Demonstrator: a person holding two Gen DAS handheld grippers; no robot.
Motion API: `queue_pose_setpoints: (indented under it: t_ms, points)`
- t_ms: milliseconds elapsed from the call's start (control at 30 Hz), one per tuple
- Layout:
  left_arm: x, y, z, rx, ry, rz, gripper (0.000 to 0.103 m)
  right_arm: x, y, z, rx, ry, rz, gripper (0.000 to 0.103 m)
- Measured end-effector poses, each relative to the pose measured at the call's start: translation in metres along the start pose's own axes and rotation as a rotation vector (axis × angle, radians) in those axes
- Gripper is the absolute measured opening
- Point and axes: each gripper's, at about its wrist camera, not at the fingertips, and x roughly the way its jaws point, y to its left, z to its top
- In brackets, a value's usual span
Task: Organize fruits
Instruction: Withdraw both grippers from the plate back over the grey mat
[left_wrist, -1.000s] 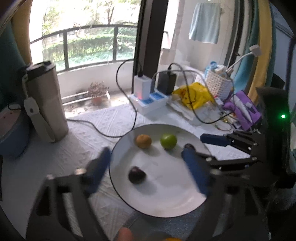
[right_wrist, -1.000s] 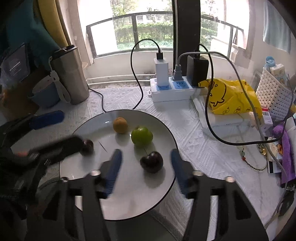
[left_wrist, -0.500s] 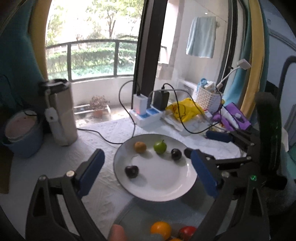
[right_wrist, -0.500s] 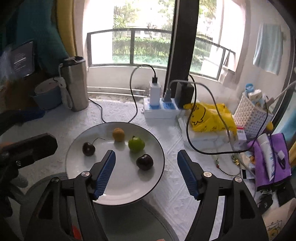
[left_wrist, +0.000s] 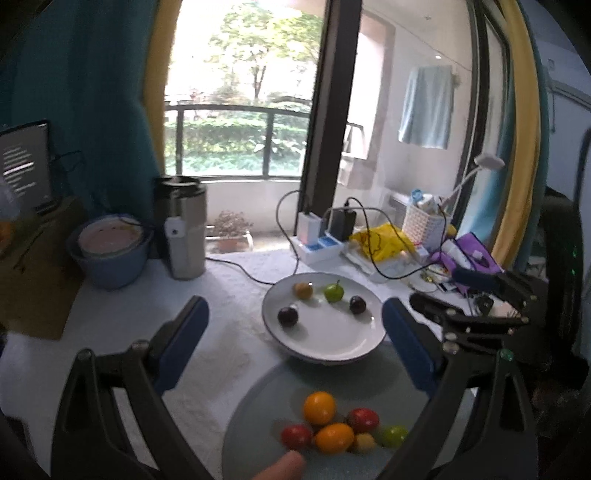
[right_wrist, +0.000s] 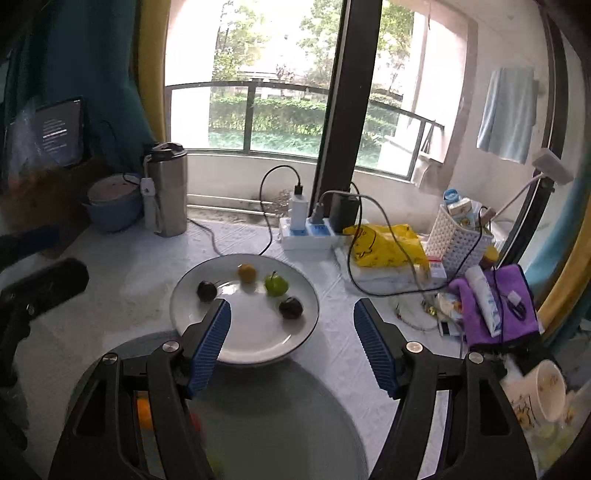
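screen (right_wrist: 61, 134) text too small

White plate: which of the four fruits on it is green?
The small green fruit with a stem, at the back of the white plate. Beside it sit a yellow-orange fruit and two dark fruits.
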Motion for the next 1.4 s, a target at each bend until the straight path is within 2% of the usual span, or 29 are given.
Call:
queue_pose_setpoints:
  t_ms: [200,300,600,700,833,967,1200,1400]
  points:
    - [-0.024,0.000,-0.011,0.000,-0.012,0.038,0.096,-0.015,0.005,-0.010,0.010,0.026,-0.005,0.072]
    - [-0.032,-0.008,-0.020,0.061,0.004,0.083,0.096,-0.022,0.005,-0.015,0.031,0.038,0.000,0.072]
    - [-0.054,-0.016,-0.046,0.083,0.054,0.046,0.096,-0.050,0.004,-0.030,0.038,0.039,0.046,0.072]
    - [-0.053,-0.013,-0.057,0.037,0.098,0.028,0.096,-0.054,0.004,-0.040,0.030,0.044,0.046,0.072]
    - [-0.042,-0.006,-0.078,-0.061,0.188,-0.027,0.096,-0.049,0.008,-0.059,0.005,0.083,0.060,0.072]
    - [-0.033,-0.012,-0.097,-0.062,0.243,-0.062,0.096,-0.040,0.011,-0.075,0.000,0.127,0.081,0.072]
    - [-0.027,-0.021,-0.112,-0.023,0.259,-0.031,0.096,-0.021,0.015,-0.094,0.009,0.195,0.101,0.072]
    - [-0.018,-0.021,-0.119,0.001,0.282,-0.014,0.096,-0.007,0.018,-0.104,0.014,0.227,0.151,0.072]
